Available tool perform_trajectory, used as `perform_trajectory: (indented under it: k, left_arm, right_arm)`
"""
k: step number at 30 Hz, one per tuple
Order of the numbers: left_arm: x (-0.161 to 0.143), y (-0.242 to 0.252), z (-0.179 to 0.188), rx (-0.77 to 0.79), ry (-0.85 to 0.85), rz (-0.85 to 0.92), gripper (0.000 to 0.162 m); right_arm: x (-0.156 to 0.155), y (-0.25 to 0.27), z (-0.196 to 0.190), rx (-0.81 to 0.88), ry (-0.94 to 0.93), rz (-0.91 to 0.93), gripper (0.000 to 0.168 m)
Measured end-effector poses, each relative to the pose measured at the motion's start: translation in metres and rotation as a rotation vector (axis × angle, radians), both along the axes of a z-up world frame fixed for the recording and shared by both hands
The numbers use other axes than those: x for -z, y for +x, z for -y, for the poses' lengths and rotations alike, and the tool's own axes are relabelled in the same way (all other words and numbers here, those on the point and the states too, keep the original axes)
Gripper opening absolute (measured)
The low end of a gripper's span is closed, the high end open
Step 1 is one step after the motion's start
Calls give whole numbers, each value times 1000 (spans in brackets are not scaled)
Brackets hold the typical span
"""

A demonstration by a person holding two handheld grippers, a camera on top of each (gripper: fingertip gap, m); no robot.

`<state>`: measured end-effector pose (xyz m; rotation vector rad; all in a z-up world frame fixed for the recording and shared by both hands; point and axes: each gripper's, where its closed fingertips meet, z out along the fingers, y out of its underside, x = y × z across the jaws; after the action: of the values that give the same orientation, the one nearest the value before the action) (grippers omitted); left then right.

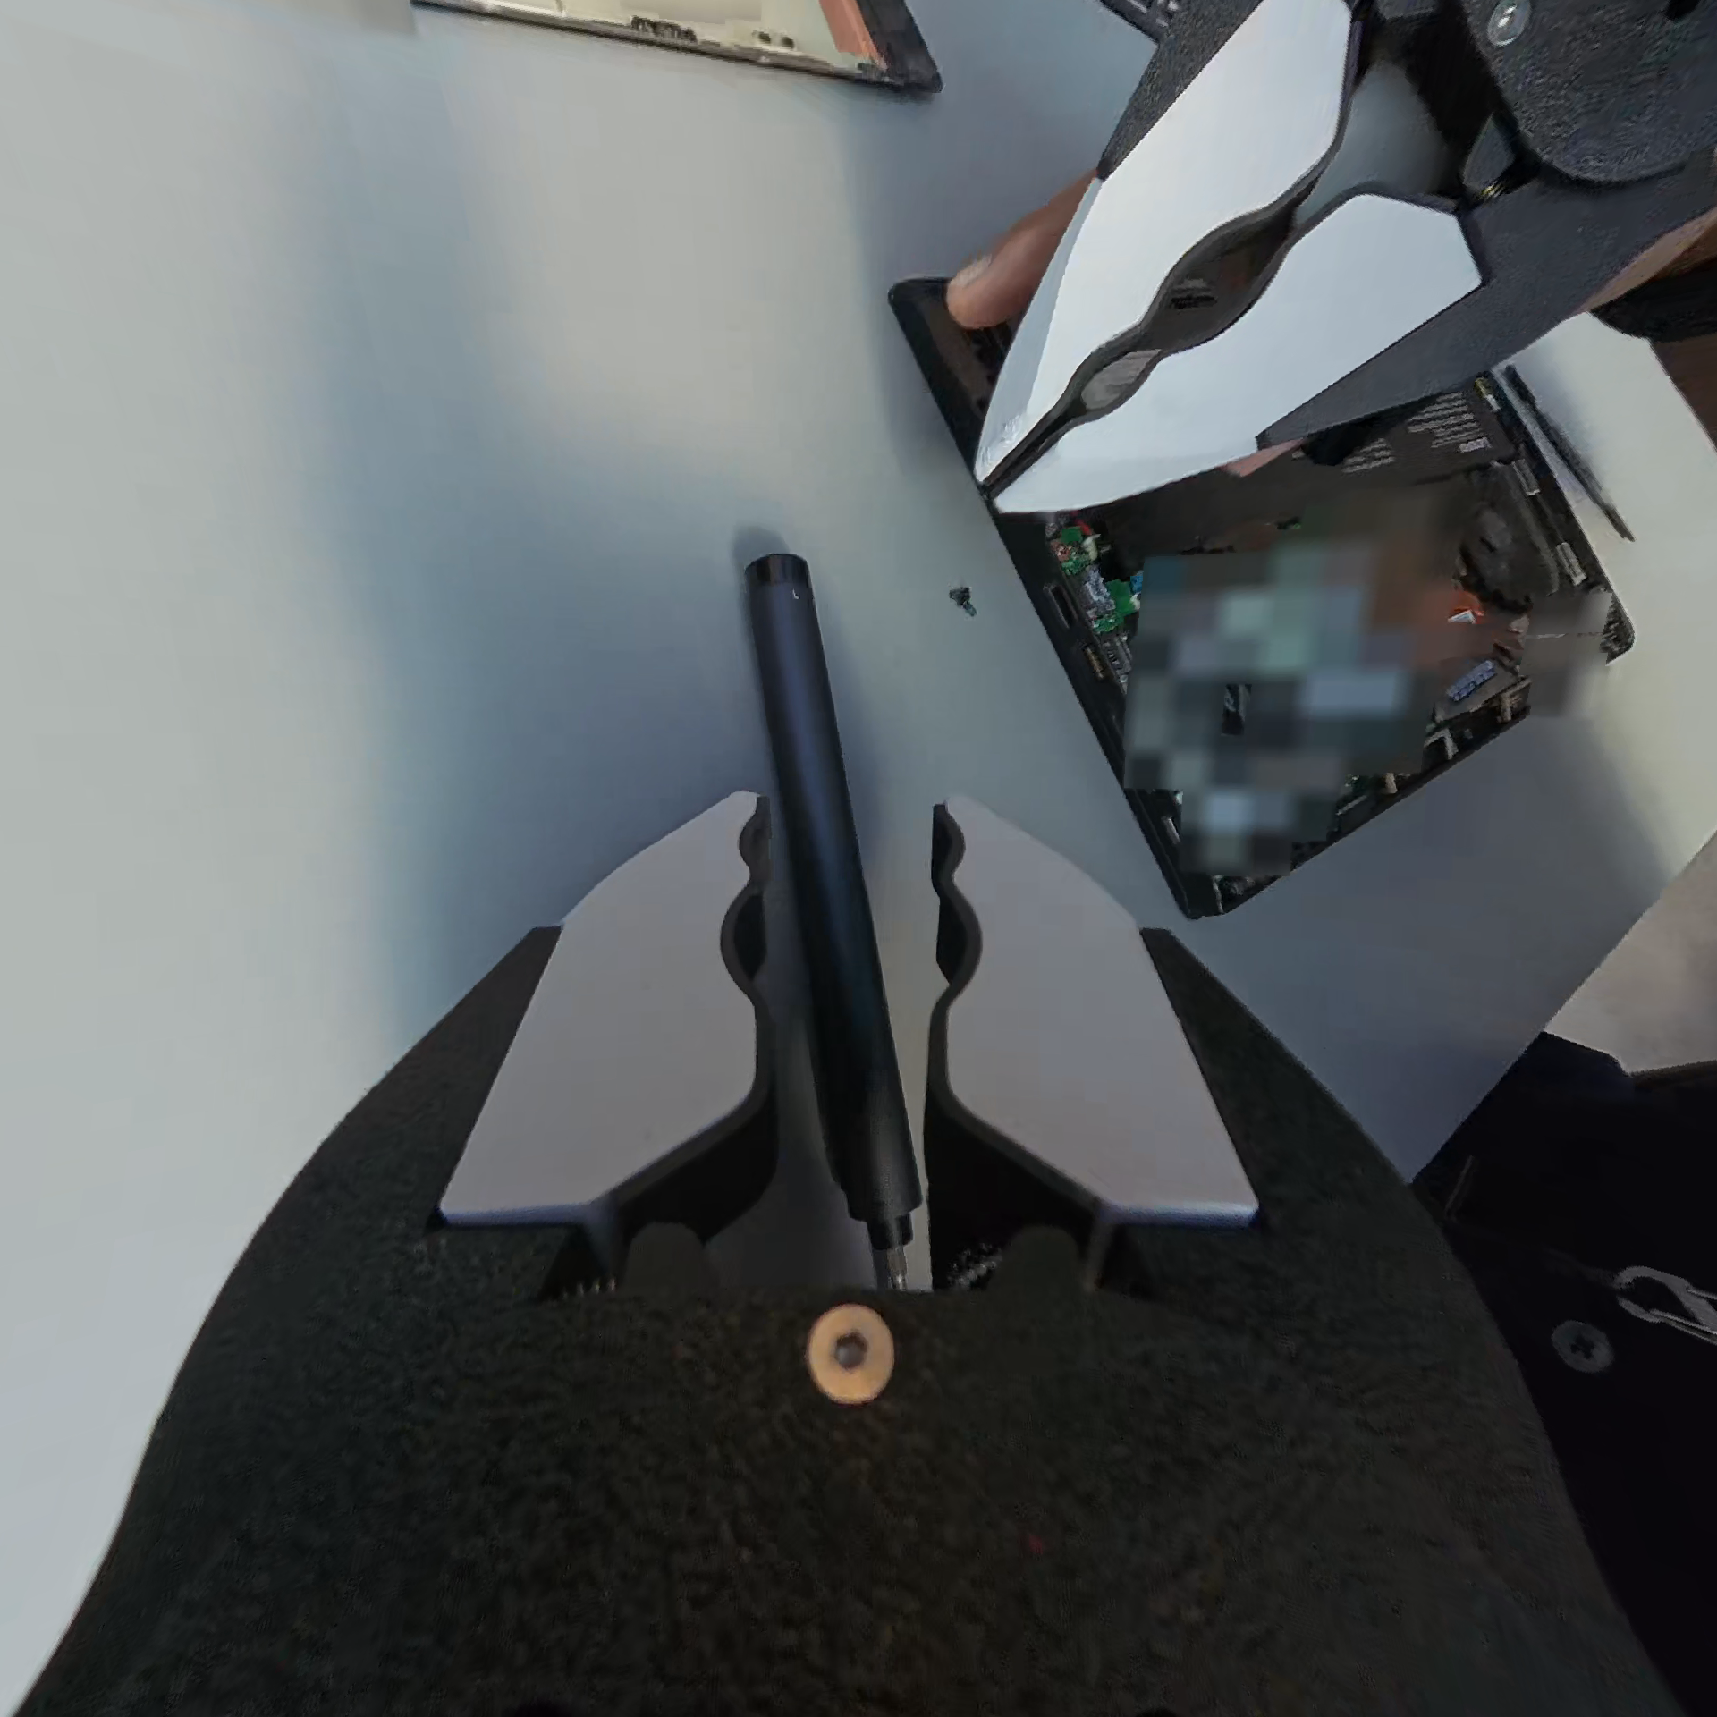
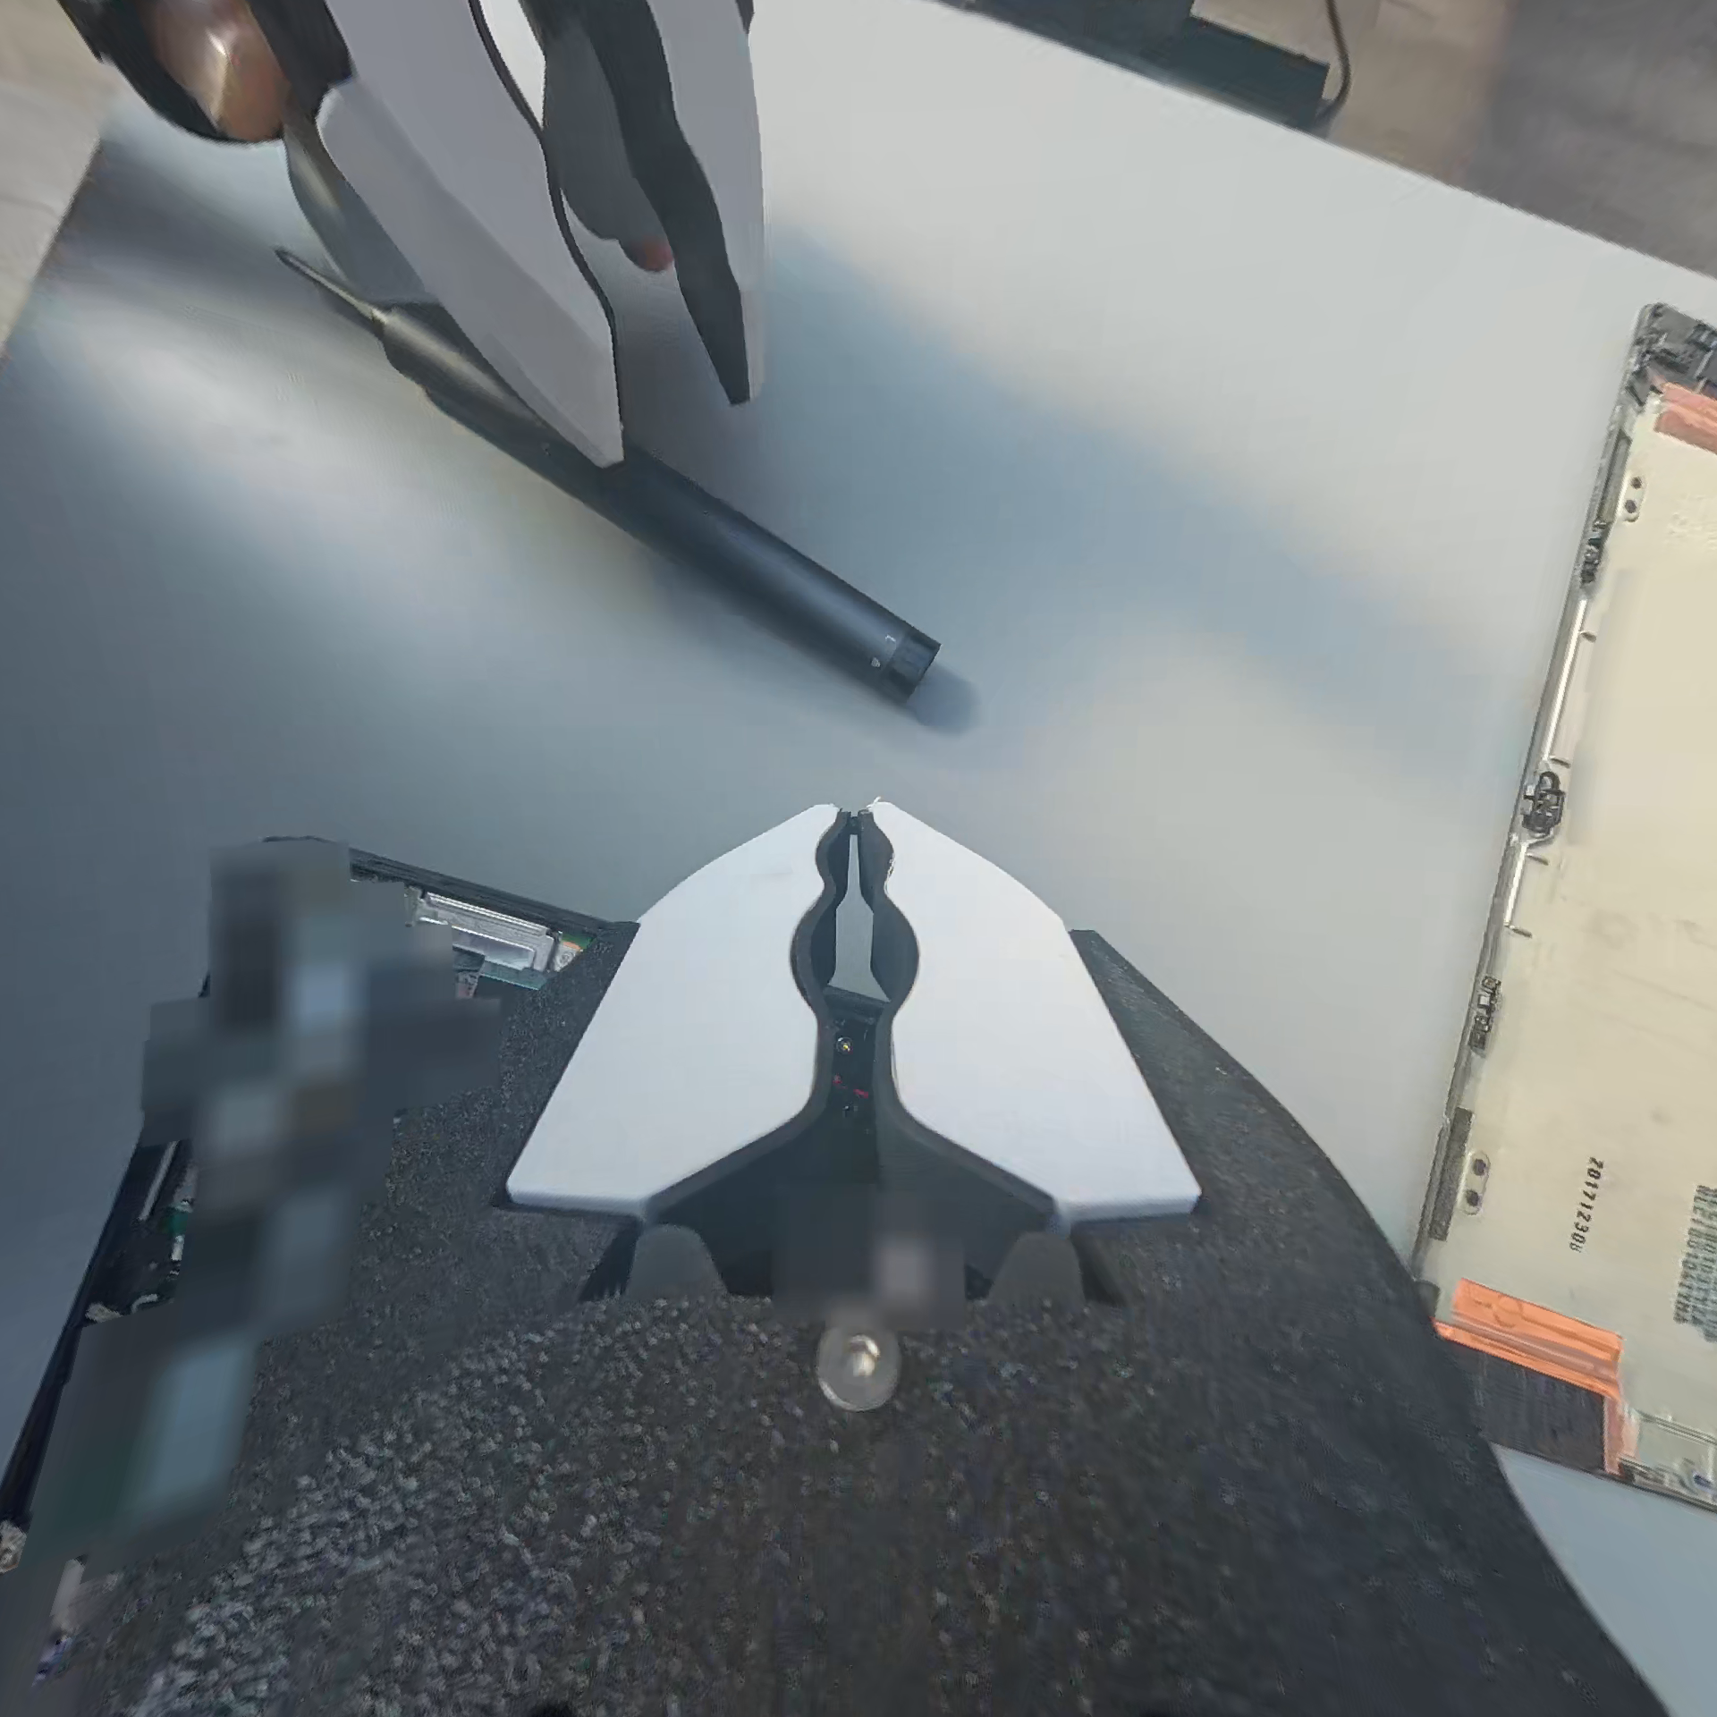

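A black pen-shaped screwdriver (image 1: 799, 743) lies on the pale table, its bit end toward my left gripper's base. My left gripper (image 1: 850, 818) is open and straddles it; the left finger is against the shaft and the right finger stands apart. In the right wrist view the screwdriver (image 2: 771, 567) lies diagonally under the left gripper (image 2: 669, 427). My right gripper (image 2: 859, 813) is shut with nothing visible between its tips. It hovers over the edge of an opened black laptop chassis (image 2: 502, 924), and it also shows in the left wrist view (image 1: 989, 469).
The laptop chassis (image 1: 948, 353) with exposed boards lies right of the screwdriver. A small black screw (image 1: 963, 599) lies loose between them. A removed cover panel (image 2: 1654, 929) lies inner side up at the right, also at the top in the left wrist view (image 1: 650, 23). A person's finger (image 1: 1003, 269) rests on the chassis. Tip to tip, the grippers are about 9 centimetres apart. To the small black screw (image 1: 963, 599): right tips about 4 centimetres, left tips about 10 centimetres.
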<state>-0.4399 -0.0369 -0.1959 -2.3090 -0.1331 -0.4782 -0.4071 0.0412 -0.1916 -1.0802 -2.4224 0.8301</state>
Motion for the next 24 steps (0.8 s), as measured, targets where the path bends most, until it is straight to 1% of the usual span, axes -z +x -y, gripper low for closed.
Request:
perform_trajectory:
  k: [2, 6, 8, 10, 12, 14, 17, 22, 24]
  left_arm:
    - [-15, 2, -12, 4, 92, -42, 30]
    - [-53, 22, -35, 36, 308, -119, 24]
    - [-64, 34, -43, 48, 366, -149, 18]
    - [-71, 47, -49, 69, 396, -138, 11]
    - [-74, 58, -55, 91, 400, -117, 7]
    - [-76, 67, -59, 118, 394, -81, 6]
    - [-81, 80, -65, 139, 392, -11, 1]
    - [-93, 98, -72, 166, 410, 105, 0]
    - [-95, 102, -74, 179, 409, 111, 0]
  right_arm:
    - [-23, 1, 8, 69, -139, -70, 1]
    - [-77, 9, 24, 204, -523, -202, 1]
    - [-101, 15, 26, 258, -717, -260, 1]
    - [-115, 23, 28, 269, -846, -297, 1]
    - [-116, 31, 26, 286, -848, -320, 1]
    - [-112, 39, 20, 304, -822, -324, 1]
    - [-115, 51, 18, 294, -835, -355, 1]
    - [-126, 63, 21, 253, -812, -429, 1]
    - [-125, 63, 20, 247, -796, -434, 1]
